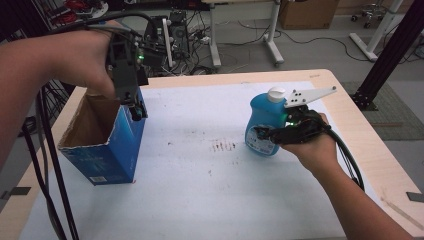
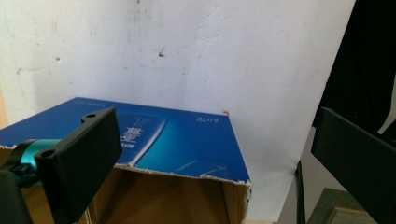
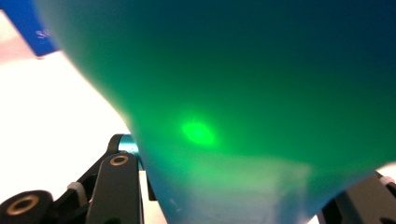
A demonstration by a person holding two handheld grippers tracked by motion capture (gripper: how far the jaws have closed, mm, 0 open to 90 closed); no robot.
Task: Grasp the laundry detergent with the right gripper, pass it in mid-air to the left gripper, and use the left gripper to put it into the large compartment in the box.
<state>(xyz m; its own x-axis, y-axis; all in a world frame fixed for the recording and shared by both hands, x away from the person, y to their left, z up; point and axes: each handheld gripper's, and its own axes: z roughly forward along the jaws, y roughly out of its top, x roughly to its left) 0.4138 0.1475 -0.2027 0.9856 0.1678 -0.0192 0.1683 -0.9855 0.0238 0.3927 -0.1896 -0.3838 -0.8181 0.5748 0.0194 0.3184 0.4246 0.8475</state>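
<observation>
A blue bottle [image 1: 262,112] with a white cap [image 1: 276,94] stands a little tilted at the right of the white-covered table [image 1: 200,200]. My right gripper [image 1: 264,134] is shut on its lower body from the right. In the right gripper view the bottle [image 3: 257,93] sits close between the two jaws of the right gripper [image 3: 243,196]. At the left stands an open blue cardboard box [image 1: 112,150]. My left gripper [image 1: 137,110] hangs open over its near right wall. In the left gripper view, the left gripper [image 2: 217,130] has one jaw above the box opening and one outside the box [image 2: 177,140].
Faint reddish marks [image 1: 223,145] lie on the sheet between box and bottle. Black stand legs [image 1: 50,165] and cables run down the left edge. Behind the table are desk legs [image 1: 272,35], tangled cables and a black post [image 1: 395,45] at the right.
</observation>
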